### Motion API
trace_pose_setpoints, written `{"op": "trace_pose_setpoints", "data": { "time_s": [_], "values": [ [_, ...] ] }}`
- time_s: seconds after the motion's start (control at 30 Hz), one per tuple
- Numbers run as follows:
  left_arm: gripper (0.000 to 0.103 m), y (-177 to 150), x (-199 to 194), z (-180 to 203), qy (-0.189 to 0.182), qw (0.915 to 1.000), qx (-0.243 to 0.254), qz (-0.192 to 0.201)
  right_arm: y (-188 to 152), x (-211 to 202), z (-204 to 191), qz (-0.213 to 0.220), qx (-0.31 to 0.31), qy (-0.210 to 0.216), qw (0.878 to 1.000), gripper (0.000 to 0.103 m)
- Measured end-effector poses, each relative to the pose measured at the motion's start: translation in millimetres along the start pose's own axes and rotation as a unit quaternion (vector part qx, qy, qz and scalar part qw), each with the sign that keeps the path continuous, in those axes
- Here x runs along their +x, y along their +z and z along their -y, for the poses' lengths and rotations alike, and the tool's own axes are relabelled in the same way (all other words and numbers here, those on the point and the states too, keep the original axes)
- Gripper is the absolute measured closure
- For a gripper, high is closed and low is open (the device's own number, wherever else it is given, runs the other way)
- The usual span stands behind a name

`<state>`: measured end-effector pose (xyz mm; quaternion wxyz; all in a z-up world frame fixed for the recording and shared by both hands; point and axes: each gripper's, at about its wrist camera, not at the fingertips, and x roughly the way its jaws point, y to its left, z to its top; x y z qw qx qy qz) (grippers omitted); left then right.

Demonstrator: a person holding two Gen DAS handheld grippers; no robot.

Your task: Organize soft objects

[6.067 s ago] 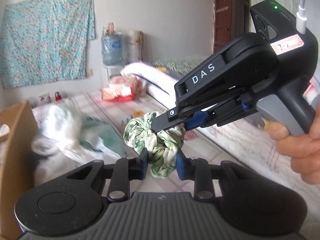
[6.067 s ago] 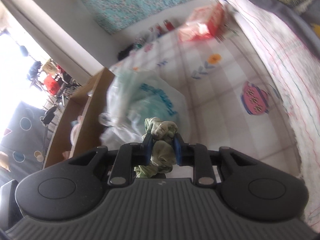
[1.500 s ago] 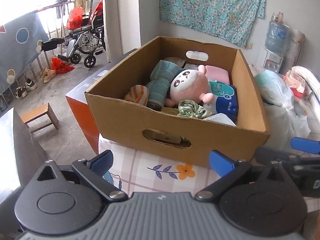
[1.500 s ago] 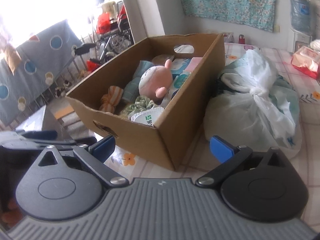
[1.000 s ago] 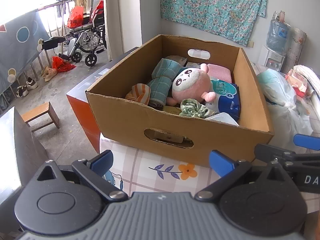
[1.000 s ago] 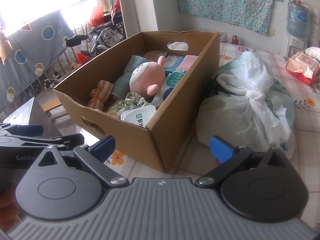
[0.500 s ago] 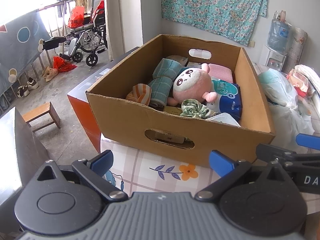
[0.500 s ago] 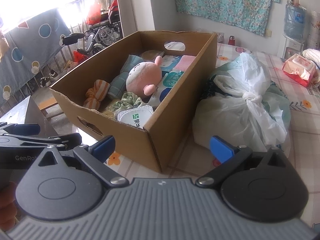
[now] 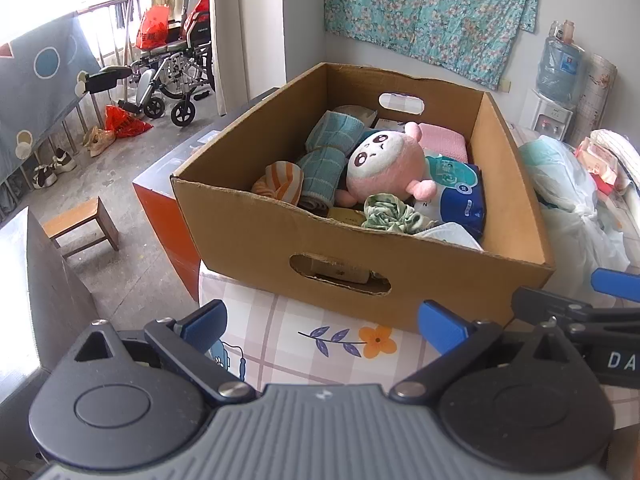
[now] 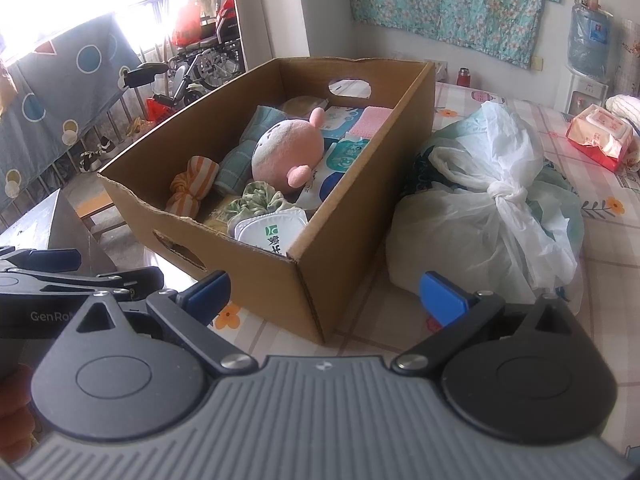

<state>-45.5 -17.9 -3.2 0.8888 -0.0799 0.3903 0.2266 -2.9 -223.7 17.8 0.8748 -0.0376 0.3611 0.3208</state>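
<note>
Cardboard box [image 9: 248,236] sits on flowered tablecloth [image 9: 320,344], long axis running away from both cameras toward back wall, handle cutout in near short side. Green scrunchie [image 9: 386,214] lies crumpled inside box near front wall, no clear direction, touching pink plush toy [image 9: 384,164] behind it. Left gripper [image 9: 320,322] empty, jaws spread wide, just short of box front. Right gripper [image 10: 324,292] empty, jaws wide apart, facing near right box corner. Knotted plastic bag [image 10: 492,216] right of box.
</note>
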Motion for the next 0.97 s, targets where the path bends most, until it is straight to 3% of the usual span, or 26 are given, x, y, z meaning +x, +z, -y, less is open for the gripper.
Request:
{"op": "trace_pose_setpoints", "data": {
  "time_s": [0.97],
  "values": [
    [0.001,0.2,2.3,-1.6,0.000,1.0000,-0.002,-0.005,0.4,5.5,-1.1,-0.008,-0.002,0.001,1.000,0.001]
  ]
}}
